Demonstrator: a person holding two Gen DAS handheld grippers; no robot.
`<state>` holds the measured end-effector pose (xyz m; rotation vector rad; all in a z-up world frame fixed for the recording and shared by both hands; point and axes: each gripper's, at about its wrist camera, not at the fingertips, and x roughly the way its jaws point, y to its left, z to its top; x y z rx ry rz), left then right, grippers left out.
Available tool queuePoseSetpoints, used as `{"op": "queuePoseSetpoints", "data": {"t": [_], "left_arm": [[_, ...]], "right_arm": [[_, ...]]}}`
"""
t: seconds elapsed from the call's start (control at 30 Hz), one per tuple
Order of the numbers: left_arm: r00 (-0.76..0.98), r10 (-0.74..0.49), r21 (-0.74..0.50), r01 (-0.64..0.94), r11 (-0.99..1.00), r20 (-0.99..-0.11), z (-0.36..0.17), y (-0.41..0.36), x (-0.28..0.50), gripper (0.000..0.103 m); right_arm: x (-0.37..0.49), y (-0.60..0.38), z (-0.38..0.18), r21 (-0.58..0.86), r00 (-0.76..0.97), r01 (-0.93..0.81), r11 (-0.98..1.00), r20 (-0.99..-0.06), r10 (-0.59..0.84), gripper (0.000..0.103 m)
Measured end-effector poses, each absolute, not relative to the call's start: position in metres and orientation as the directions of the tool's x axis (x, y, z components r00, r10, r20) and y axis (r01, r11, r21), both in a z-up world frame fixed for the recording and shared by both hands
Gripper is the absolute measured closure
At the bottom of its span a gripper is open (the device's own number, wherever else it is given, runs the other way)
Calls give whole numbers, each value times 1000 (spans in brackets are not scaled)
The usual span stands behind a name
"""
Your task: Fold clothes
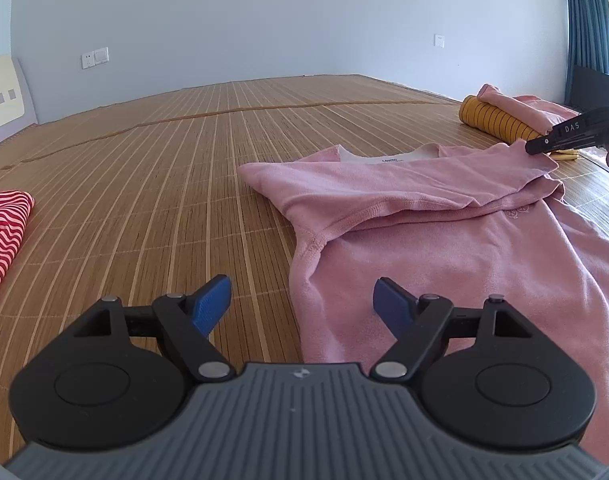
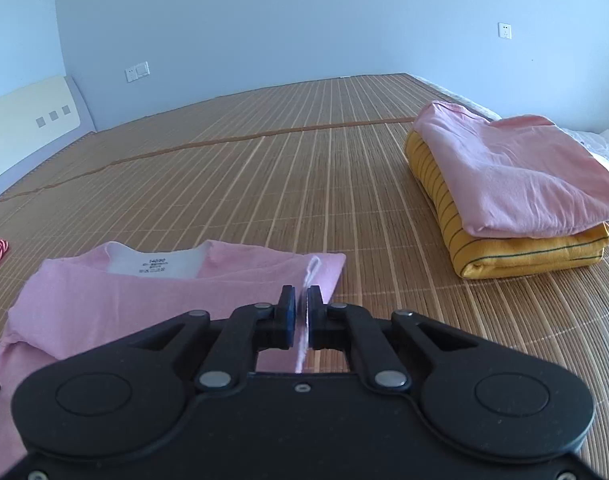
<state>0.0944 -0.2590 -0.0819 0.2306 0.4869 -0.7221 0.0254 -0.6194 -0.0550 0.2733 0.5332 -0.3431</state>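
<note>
The pink shirt (image 1: 444,248) lies on the bamboo mat (image 1: 184,168), its shoulder part folded over. The right gripper (image 2: 300,312) pinches its edge; the left gripper (image 1: 302,306) hovers with jaws wide. I think the pinched edge should stay taut and be laid straight.

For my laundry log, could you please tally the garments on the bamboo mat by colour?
Pink: 2, the spread pink cotton top pinched by the right tool, and the folded pink garment on the stack.
Yellow with dark stripes: 1, the folded yellow striped garment under it.
Red and white striped: 1, the red striped cloth at the left edge.
Total: 4
</note>
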Motion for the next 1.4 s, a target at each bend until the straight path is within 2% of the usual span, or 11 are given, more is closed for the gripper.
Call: {"op": "queuePoseSetpoints", "data": {"t": [0.07, 0.2, 0.4, 0.5, 0.67, 0.7, 0.93, 1.07, 1.2, 1.33, 1.4], "left_arm": [[647, -572, 38, 678, 734, -504, -82, -258, 97, 21], [653, -574, 70, 688, 722, -494, -77, -266, 97, 21], [705, -599, 261, 703, 662, -380, -53, -309, 75, 18], [688, -596, 344, 724, 598, -413, -61, -343, 83, 17], [759, -457, 404, 640, 653, -464, -83, -343, 110, 17], [776, -446, 389, 617, 684, -447, -86, -332, 118, 17], [710, -457, 117, 598, 793, -536, -81, -273, 155, 14], [736, -440, 196, 601, 775, -514, -73, -281, 131, 15], [713, -525, 250, 675, 694, -465, -61, -306, 100, 15], [730, -571, 226, 670, 707, -377, -54, -338, 98, 15], [727, -563, 235, 671, 703, -393, -58, -355, 106, 14]], "right_arm": [[17, -619, -57, 160, 798, 412, 897, -538, -271, 81], [3, -603, -50, 188, 834, 334, 924, -515, -197, 78], [36, -550, -44, 139, 866, 172, 975, -494, -83, 74], [51, -539, -56, 150, 857, 139, 979, -513, -43, 74], [46, -543, -78, 75, 838, 153, 985, -538, -90, 75], [42, -546, -82, 57, 836, 158, 986, -539, -103, 76], [21, -542, -74, -27, 828, 209, 977, -527, -192, 81], [17, -526, -65, -85, 844, 162, 983, -504, -183, 71], [28, -497, -66, -74, 866, 20, 997, -497, -55, 72], [44, -485, -77, -110, 857, 47, 993, -506, -96, 74], [46, -485, -84, -86, 850, 47, 995, -521, -85, 75]]}}
